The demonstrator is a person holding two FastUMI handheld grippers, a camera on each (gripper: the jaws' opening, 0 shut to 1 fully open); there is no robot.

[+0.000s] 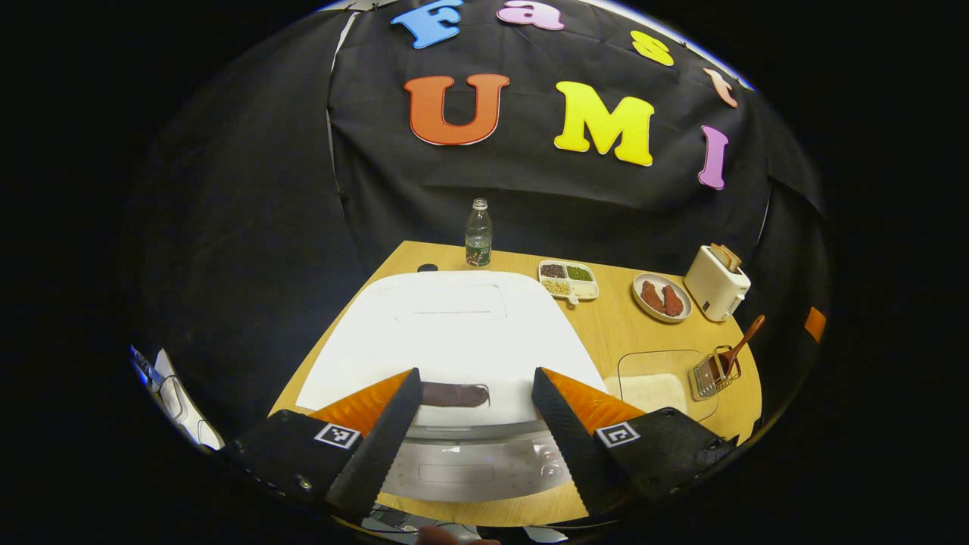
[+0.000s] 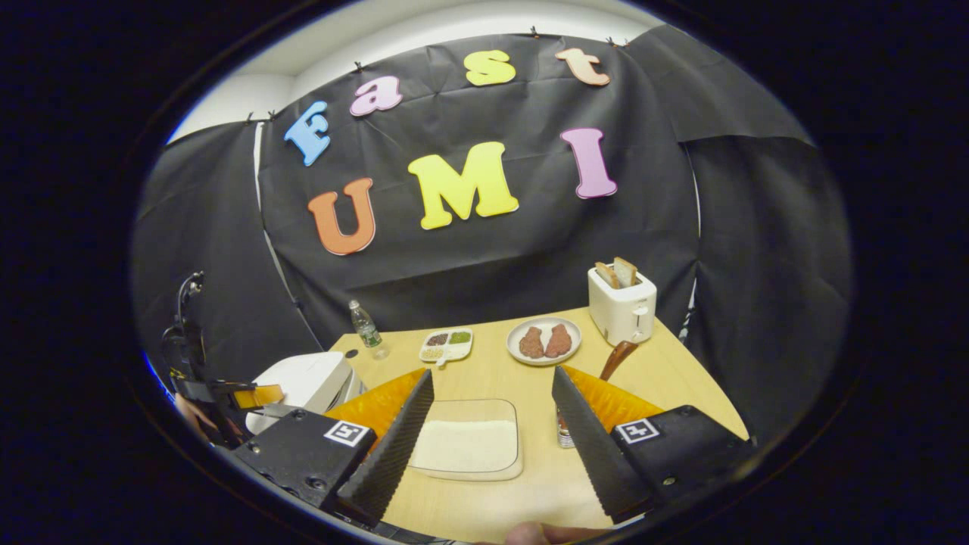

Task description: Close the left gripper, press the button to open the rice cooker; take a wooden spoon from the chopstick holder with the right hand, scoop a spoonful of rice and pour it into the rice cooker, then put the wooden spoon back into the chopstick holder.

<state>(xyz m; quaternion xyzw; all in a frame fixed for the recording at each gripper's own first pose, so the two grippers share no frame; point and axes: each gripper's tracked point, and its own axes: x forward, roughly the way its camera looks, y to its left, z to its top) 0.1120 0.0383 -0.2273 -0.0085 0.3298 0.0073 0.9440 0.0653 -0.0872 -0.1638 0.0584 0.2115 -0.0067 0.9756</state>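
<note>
The white rice cooker (image 1: pixel 454 333) stands with its lid down, directly under my left gripper (image 1: pixel 473 378). That gripper is open, and the dark lid button (image 1: pixel 454 394) lies between its fingers. To the right a clear container of rice (image 1: pixel 658 386) sits beside the wire chopstick holder (image 1: pixel 711 375), from which the wooden spoon (image 1: pixel 746 337) sticks up. My right gripper (image 2: pixel 492 375) is open and holds nothing, hovering above the rice container (image 2: pixel 468 446). The spoon's handle (image 2: pixel 617 356) rises just behind its right finger. The rice cooker (image 2: pixel 306 382) and the left gripper (image 2: pixel 253 395) are at the far left.
Along the back of the wooden table (image 2: pixel 530 378) stand a water bottle (image 2: pixel 366 325), a divided dish of beans (image 2: pixel 447 344), a plate with two pieces of meat (image 2: pixel 543 341) and a white toaster with bread (image 2: pixel 622 303). The table's edges drop off left and right.
</note>
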